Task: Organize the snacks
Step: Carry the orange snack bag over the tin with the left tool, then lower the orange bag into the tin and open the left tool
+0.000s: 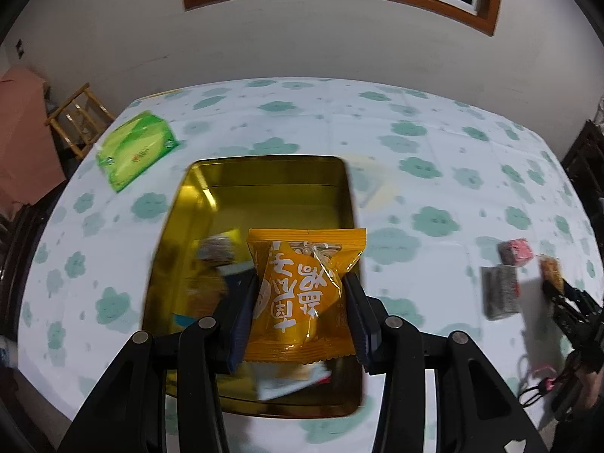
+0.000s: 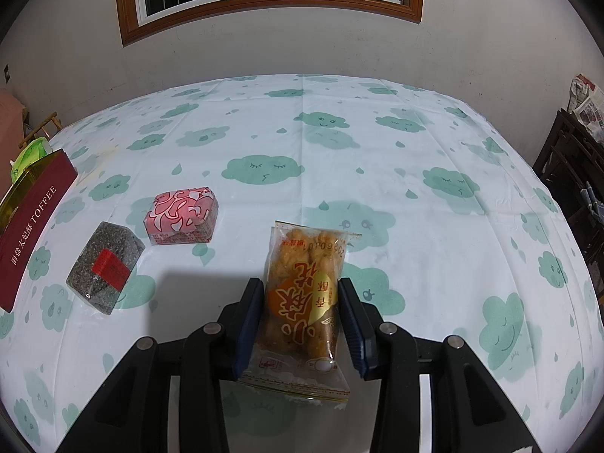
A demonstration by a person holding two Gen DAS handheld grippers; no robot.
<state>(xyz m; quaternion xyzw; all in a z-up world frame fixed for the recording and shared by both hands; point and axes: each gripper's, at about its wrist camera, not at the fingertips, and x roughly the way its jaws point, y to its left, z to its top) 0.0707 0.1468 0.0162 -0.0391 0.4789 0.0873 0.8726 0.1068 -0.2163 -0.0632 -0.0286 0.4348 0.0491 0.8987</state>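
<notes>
My left gripper [image 1: 300, 302] is shut on an orange snack packet [image 1: 302, 294] and holds it above the open gold tin [image 1: 264, 173]. Several snacks lie blurred on the tin's floor. My right gripper [image 2: 301, 321] is shut on a clear packet of fried golden snacks [image 2: 302, 298], just over the cloud-print tablecloth. It also shows at the right edge of the left wrist view, as my right gripper [image 1: 555, 290] with its packet [image 1: 550, 271]. A pink wrapped block [image 2: 181, 215] and a grey seeded block with a red label [image 2: 104, 268] lie to the left of the right gripper.
The tin's dark red outer wall marked TOFFEE [image 2: 30, 226] stands at the far left of the right wrist view. A green tissue pack [image 1: 136, 149] lies behind the tin on the left. A wooden chair [image 1: 77, 117] and dark furniture [image 2: 573, 173] flank the table [image 2: 377, 143].
</notes>
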